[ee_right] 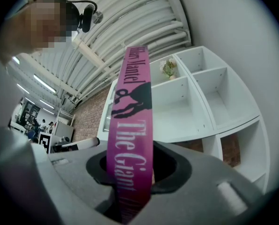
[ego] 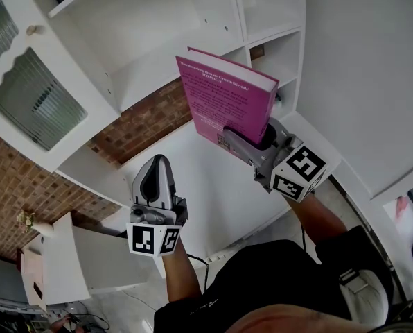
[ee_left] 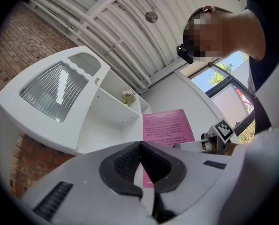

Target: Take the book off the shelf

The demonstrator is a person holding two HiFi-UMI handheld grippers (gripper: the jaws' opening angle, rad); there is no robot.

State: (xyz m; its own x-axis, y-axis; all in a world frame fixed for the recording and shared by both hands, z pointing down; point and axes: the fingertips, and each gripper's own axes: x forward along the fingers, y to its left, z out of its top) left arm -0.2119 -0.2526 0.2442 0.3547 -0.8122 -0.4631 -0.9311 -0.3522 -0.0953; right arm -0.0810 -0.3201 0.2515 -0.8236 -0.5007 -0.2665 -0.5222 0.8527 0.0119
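Note:
A magenta paperback book stands upright in the air in front of the white shelf unit. My right gripper is shut on its lower edge. In the right gripper view the book's spine runs up between the two jaws, white lettering on pink. The left gripper view catches the back cover off to its right. My left gripper hangs lower and to the left, apart from the book, its jaws closed together with nothing between them.
White cubby shelves with a small flower ornament fill the wall ahead. A cabinet door with ribbed glass stands at the left beside a red brick wall. A white table top lies below the grippers.

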